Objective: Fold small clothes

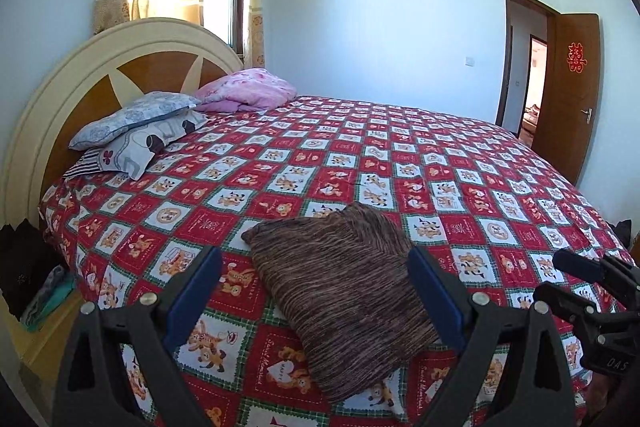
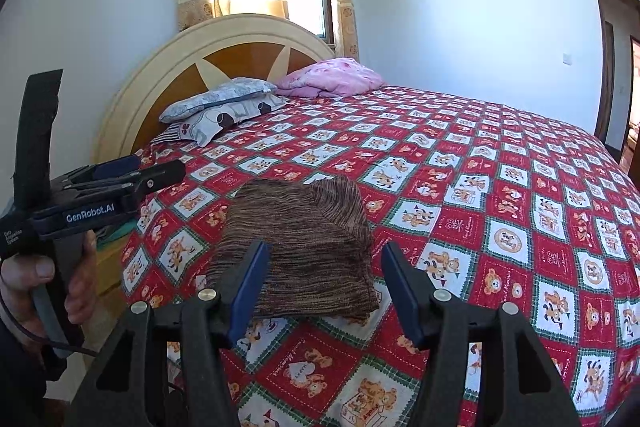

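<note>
A brown striped knit garment lies folded in a compact pile near the front edge of the bed; it also shows in the right wrist view. My left gripper is open and empty, its blue pads either side of the garment, held just above and short of it. My right gripper is open and empty, hovering over the garment's near edge. The left gripper also appears at the left of the right wrist view, and the right gripper at the right edge of the left wrist view.
The bed has a red checked cartoon bedspread. Pillows and a pink quilt lie by the headboard. A nightstand with clothes stands at the left. An open wooden door is at the right.
</note>
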`<state>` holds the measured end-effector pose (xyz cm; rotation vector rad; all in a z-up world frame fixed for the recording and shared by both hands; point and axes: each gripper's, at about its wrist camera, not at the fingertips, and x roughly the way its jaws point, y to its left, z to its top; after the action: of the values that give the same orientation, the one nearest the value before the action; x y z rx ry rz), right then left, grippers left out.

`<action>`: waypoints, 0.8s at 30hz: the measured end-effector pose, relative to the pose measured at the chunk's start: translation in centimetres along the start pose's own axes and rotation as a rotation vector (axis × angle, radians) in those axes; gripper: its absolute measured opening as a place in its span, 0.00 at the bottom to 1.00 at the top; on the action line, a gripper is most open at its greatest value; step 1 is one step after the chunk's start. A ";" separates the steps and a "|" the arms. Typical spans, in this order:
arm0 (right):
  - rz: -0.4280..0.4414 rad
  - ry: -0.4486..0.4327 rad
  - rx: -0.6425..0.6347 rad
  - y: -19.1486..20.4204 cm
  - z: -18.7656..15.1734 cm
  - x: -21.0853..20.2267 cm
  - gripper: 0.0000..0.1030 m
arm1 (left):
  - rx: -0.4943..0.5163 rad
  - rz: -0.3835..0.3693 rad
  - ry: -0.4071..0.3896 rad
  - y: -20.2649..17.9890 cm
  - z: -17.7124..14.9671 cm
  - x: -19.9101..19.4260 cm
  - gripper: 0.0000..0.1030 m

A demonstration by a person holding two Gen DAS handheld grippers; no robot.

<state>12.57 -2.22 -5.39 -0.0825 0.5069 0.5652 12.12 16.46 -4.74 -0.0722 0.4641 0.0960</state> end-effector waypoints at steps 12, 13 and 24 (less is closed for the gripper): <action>0.000 -0.017 -0.009 0.2 0.1 -0.7 0.59 | 0.000 0.005 -0.004 0.2 0.1 -0.3 0.93; 0.002 -0.016 -0.008 0.2 0.1 -0.7 0.59 | -0.001 0.004 -0.005 0.2 0.1 -0.3 0.93; 0.007 -0.009 -0.006 0.3 -0.1 -0.7 0.60 | -0.004 0.006 0.002 0.0 0.1 -0.3 0.93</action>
<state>11.87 -2.31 -5.12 -0.0842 0.4973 0.5735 11.88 16.43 -4.49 -0.0749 0.4662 0.1027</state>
